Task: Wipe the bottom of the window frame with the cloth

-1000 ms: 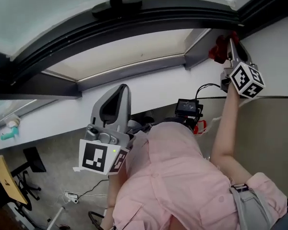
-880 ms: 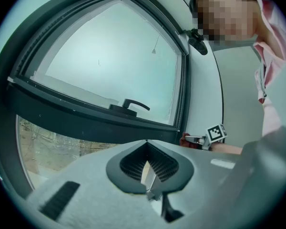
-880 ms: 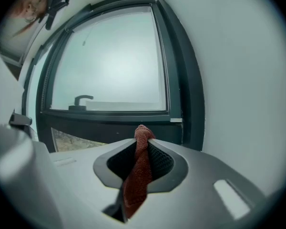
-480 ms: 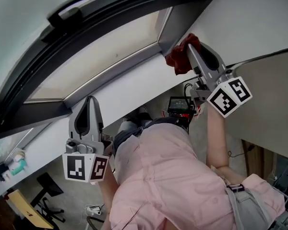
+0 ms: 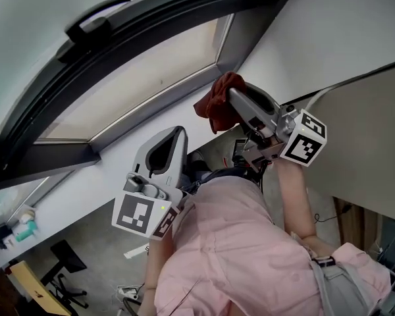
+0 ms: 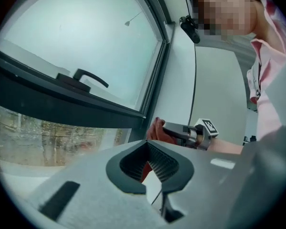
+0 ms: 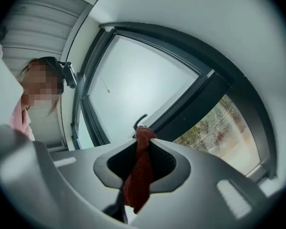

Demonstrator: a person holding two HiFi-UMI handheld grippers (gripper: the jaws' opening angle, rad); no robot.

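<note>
While one person (image 5: 240, 242) in a pink shirt faces one window, two tools are held up toward it. The right tool (image 5: 232, 96) is clamped on the single red cloth (image 5: 212, 108), which bunches past its tips near the lower right corner of the dark window frame (image 5: 151, 103); whether it touches cannot be told. The left tool (image 5: 176, 134) is well apart from the cloth, jaws together, nothing between them. One handle (image 5: 95, 16) sits on the sash.
</note>
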